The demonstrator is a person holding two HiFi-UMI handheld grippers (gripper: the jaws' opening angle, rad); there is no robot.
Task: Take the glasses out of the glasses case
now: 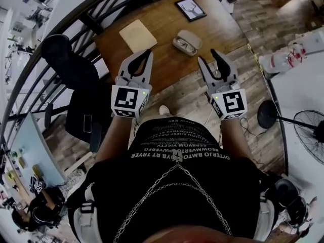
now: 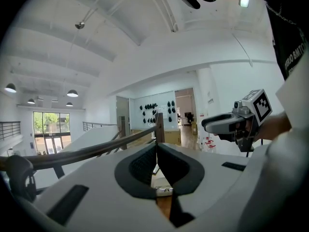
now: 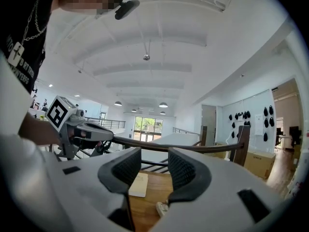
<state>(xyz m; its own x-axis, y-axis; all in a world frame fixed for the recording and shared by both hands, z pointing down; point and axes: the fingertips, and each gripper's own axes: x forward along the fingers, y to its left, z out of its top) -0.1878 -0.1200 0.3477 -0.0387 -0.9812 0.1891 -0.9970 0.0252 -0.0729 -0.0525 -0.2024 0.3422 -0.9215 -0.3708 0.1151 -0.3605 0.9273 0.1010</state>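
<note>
The left hand-held gripper [image 1: 145, 53] is closed on nothing and the right hand-held gripper [image 1: 209, 56] gapes empty, both near the open glasses case [image 1: 186, 41] on the surface [image 1: 164, 59].

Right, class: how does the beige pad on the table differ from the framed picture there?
The beige pad is plain and pale; the framed picture has a dark frame round a white image. The pad lies nearer the left gripper, the picture farther off, beyond the glasses case. Both are flat rectangles lying on the wooden table.
</note>
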